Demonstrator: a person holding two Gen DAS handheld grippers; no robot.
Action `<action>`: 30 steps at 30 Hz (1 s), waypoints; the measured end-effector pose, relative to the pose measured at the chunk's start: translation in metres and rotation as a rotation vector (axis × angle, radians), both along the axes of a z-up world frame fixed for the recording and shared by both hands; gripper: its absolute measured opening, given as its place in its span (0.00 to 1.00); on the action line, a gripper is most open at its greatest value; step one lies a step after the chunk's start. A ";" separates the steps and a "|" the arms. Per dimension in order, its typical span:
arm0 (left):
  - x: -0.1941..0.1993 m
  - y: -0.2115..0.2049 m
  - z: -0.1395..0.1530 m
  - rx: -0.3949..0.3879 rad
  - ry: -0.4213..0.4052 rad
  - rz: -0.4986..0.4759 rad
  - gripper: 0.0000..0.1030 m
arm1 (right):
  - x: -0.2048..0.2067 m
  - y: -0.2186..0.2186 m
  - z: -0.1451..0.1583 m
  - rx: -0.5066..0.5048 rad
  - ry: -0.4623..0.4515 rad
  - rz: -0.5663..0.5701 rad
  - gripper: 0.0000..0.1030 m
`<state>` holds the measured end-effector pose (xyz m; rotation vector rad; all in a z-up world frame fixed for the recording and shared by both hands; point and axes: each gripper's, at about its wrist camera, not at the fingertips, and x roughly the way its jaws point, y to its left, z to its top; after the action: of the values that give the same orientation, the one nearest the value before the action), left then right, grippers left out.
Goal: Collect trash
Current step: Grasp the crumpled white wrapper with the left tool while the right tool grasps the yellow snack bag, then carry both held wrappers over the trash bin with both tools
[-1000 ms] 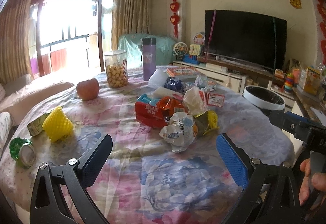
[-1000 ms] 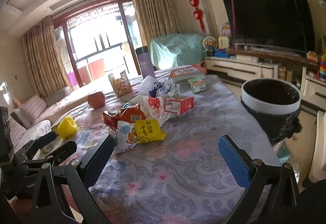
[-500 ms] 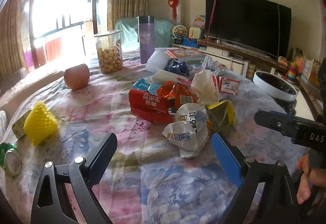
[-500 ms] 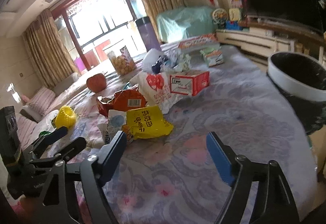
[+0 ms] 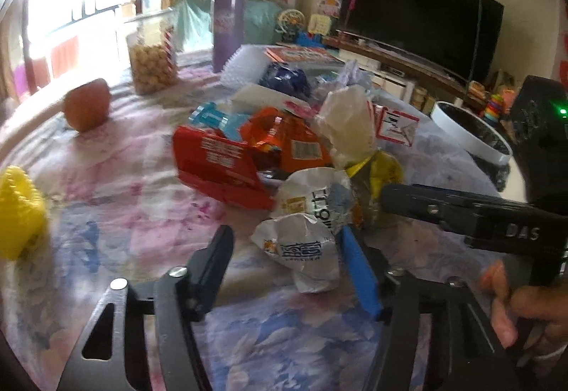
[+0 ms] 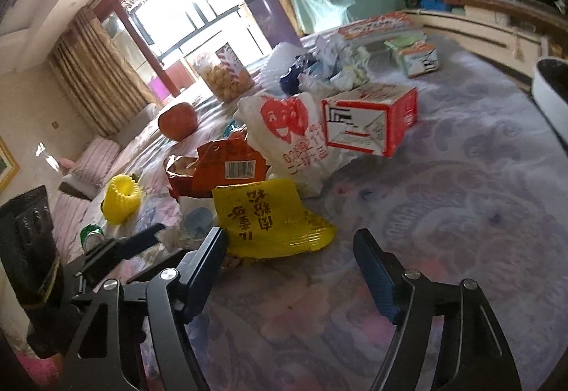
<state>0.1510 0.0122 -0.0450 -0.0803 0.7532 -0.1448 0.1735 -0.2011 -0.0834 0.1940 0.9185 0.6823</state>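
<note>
Left gripper (image 5: 284, 249): jaws closing, still apart, straddling the crumpled white wrapper (image 5: 305, 249).
Right gripper (image 6: 289, 256): jaws narrowing, still apart, nearing the yellow packet (image 6: 269, 217).

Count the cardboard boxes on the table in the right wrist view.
3. A red-and-white box beside the white heart-printed bag; a small green box farther back; a flat orange box at the far edge. The wrapper heap may hide more.

"DAS" on the right claw (image 5: 397, 204)
</note>
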 end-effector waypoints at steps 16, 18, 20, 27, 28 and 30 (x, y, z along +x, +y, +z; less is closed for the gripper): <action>-0.002 -0.008 0.011 -0.054 -0.033 -0.062 0.21 | -0.003 -0.025 0.007 0.047 -0.001 -0.016 0.62; -0.003 -0.015 0.015 -0.057 -0.043 -0.081 0.21 | -0.006 -0.038 0.011 0.049 -0.008 -0.040 0.62; -0.004 -0.023 0.019 -0.062 -0.053 -0.108 0.21 | -0.009 -0.051 0.016 0.047 -0.017 -0.070 0.62; -0.001 -0.056 0.023 -0.059 -0.063 -0.200 0.21 | -0.018 -0.092 0.025 0.032 -0.040 -0.146 0.62; 0.000 -0.060 0.023 -0.059 -0.063 -0.210 0.21 | -0.020 -0.096 0.026 0.030 -0.043 -0.154 0.62; 0.005 -0.064 0.023 -0.062 -0.062 -0.224 0.21 | -0.022 -0.107 0.029 0.026 -0.048 -0.175 0.62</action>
<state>0.1556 -0.0522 -0.0218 -0.0495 0.6949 -0.3826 0.1518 -0.3085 -0.0544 0.2767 0.8361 0.5345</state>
